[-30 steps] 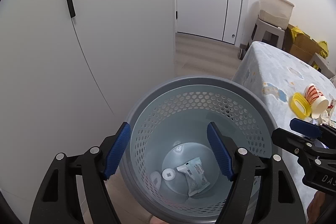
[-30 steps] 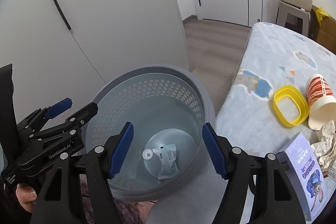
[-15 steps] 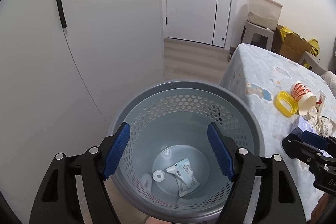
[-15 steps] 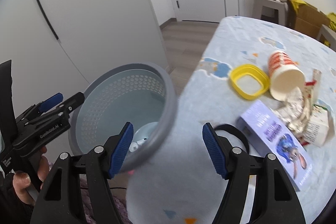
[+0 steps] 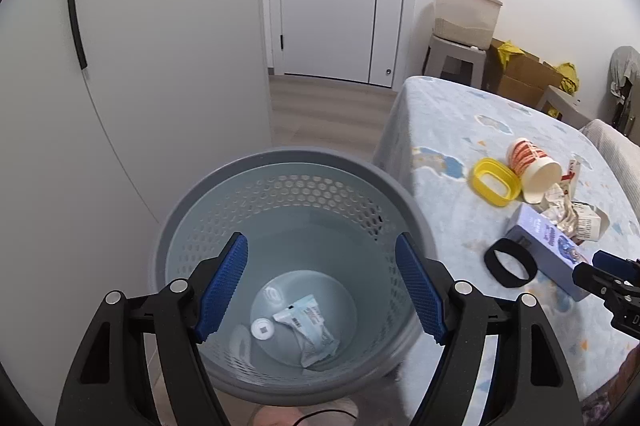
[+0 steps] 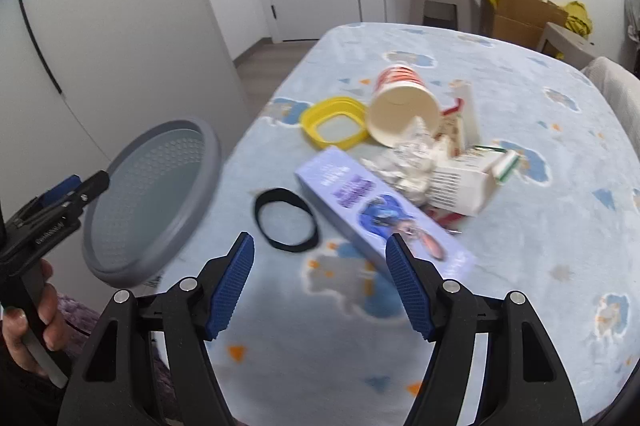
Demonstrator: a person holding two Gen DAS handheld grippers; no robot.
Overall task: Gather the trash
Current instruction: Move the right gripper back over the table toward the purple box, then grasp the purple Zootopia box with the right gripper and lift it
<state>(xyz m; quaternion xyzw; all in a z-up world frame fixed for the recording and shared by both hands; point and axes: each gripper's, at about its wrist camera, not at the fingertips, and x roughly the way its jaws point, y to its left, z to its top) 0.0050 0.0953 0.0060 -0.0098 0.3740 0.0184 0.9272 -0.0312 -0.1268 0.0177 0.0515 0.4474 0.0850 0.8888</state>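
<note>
On the table (image 6: 500, 306) with its pale blue cloth we see a purple box (image 6: 384, 210), a black ring (image 6: 286, 219) and a tipped paper cup (image 6: 402, 106). Our right gripper (image 6: 320, 286) hangs spread and empty above them; our left gripper (image 5: 322, 286), also spread, sits over the grey bin (image 5: 288, 162) holding a wrapper (image 5: 308, 326).

left wrist view looks steeply down, close above the grey perforated bin (image 5: 288, 266), with a door beyond. right wrist view faces forward and down over the table (image 6: 520, 266), near the purple box (image 6: 384, 210). both views share the bin (image 6: 152, 202), black band (image 5: 510, 264), yellow lid (image 5: 496, 182) and paper cup (image 5: 532, 170).
</note>
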